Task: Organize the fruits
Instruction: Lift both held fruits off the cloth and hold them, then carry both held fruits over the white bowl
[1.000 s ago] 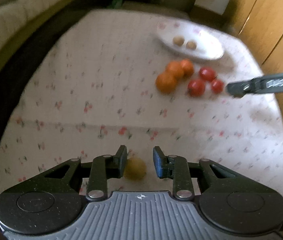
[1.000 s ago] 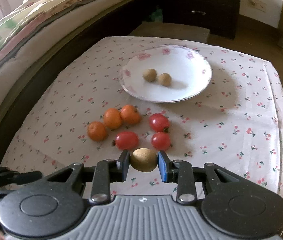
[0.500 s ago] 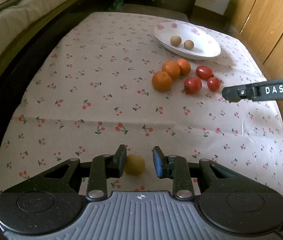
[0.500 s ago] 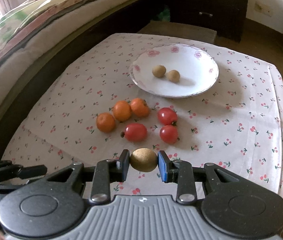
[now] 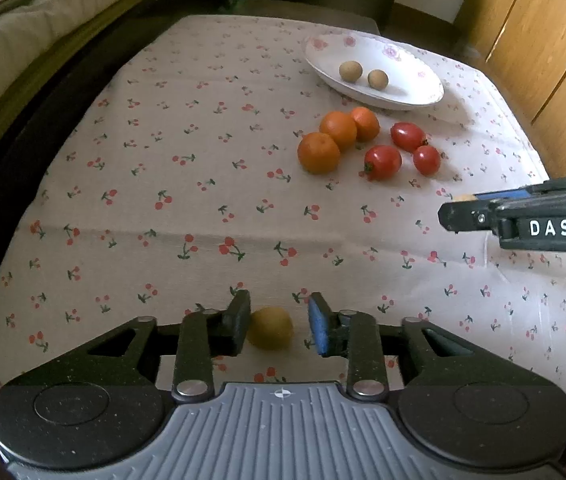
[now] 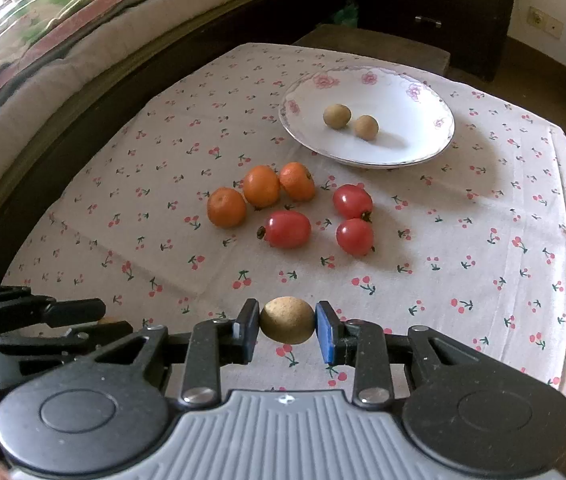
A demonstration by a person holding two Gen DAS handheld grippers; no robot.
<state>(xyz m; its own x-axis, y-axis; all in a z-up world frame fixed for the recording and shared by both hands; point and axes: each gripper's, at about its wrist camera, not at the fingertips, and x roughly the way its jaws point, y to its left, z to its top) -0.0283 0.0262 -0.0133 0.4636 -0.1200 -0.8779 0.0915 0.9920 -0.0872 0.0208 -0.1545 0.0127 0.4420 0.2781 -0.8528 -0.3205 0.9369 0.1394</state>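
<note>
My right gripper point(image 6: 287, 326) is shut on a small brown fruit point(image 6: 287, 320), held above the near part of the table. My left gripper point(image 5: 279, 322) is open around another brown fruit point(image 5: 270, 327) lying on the cloth; the fruit touches the left finger, with a gap to the right one. A white flowered plate point(image 6: 415, 120) at the far side holds two brown fruits point(image 6: 337, 115). Three oranges point(image 6: 261, 186) and three tomatoes point(image 6: 287, 229) lie on the cloth in front of the plate. The right gripper shows in the left wrist view point(image 5: 455, 216).
The table carries a cherry-print cloth point(image 6: 483, 240). A bed point(image 6: 43, 40) runs along the left. A dark dresser point(image 6: 435, 0) stands behind the table and wooden cabinets point(image 5: 543, 40) are on the right. The left gripper shows at the lower left of the right wrist view point(image 6: 95, 320).
My right gripper has drawn back from the fruits and plate, still holding the brown fruit. The left gripper has stayed open around the fruit on the cloth, with only a small shift.
</note>
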